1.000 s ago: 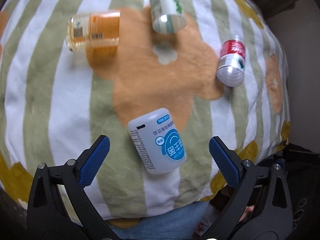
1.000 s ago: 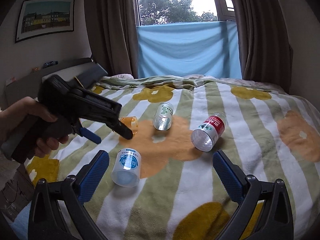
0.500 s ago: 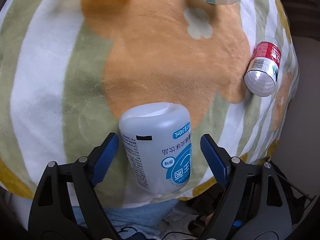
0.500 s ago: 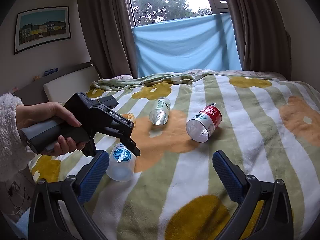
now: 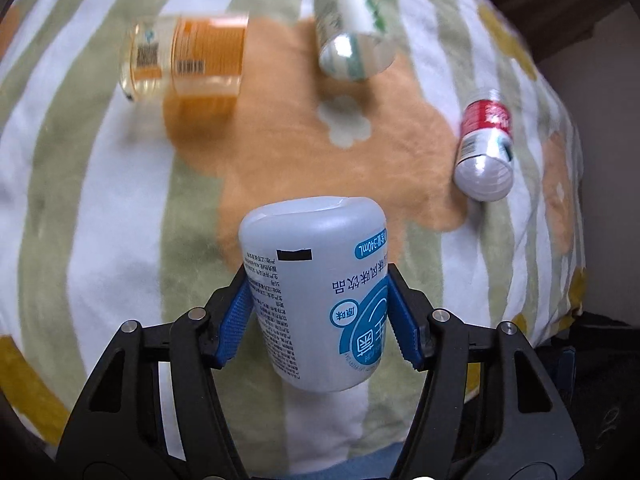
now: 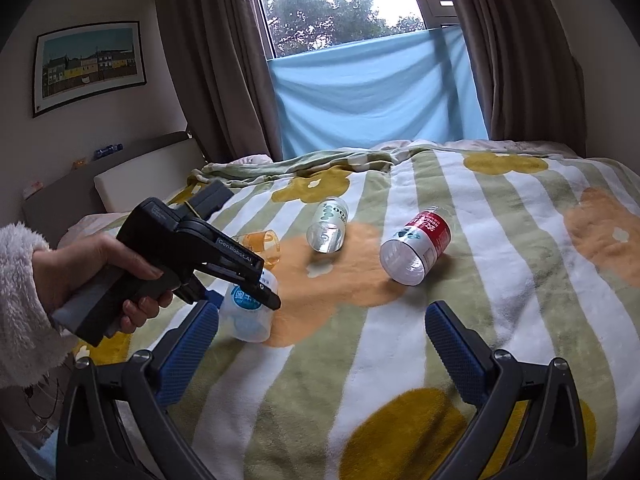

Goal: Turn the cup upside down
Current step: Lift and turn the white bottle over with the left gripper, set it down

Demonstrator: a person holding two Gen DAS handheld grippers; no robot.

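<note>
My left gripper point(image 5: 320, 316) is clamped on the translucent white plastic cup with the blue label point(image 5: 316, 292), low over the striped fleece bed blanket point(image 5: 100, 208); my right gripper point(image 6: 320, 336) hangs open, empty. Risk: smooth wall may slip from pads during rotation, or the cup may topple on soft fleece.
</note>
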